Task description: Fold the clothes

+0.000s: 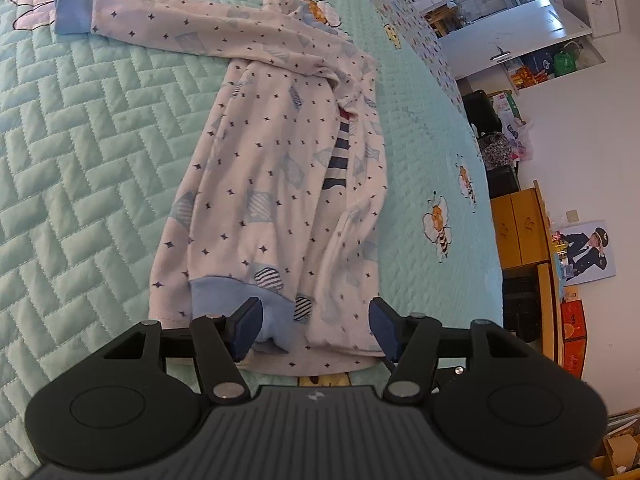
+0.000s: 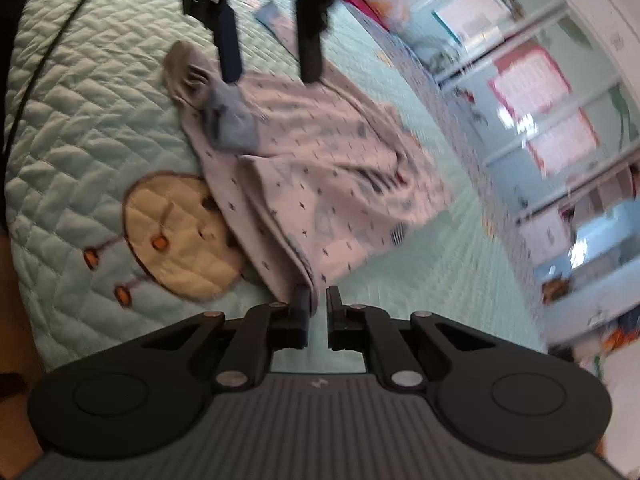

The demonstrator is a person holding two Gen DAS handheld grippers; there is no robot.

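A white pyjama top (image 1: 280,168) with small dark stars and blue patches lies lengthwise on a mint quilted bedspread (image 1: 80,140). One sleeve stretches to the far left and ends in a blue cuff (image 1: 74,8). My left gripper (image 1: 314,314) is open just above the near hem, its fingers either side of a second blue cuff (image 1: 260,320). In the blurred right wrist view the pyjama top (image 2: 320,168) rises in a fold to my right gripper (image 2: 319,300), which is shut on its edge. The left gripper (image 2: 272,76) shows there at the top, above the blue cuff (image 2: 234,124).
The bedspread (image 2: 80,120) carries an embroidered yellow round patch (image 2: 180,236) beside the garment and bees (image 1: 438,228). The bed's edge runs down the right, with a wooden cabinet (image 1: 520,228), boxes and white cupboards (image 1: 520,20) beyond it.
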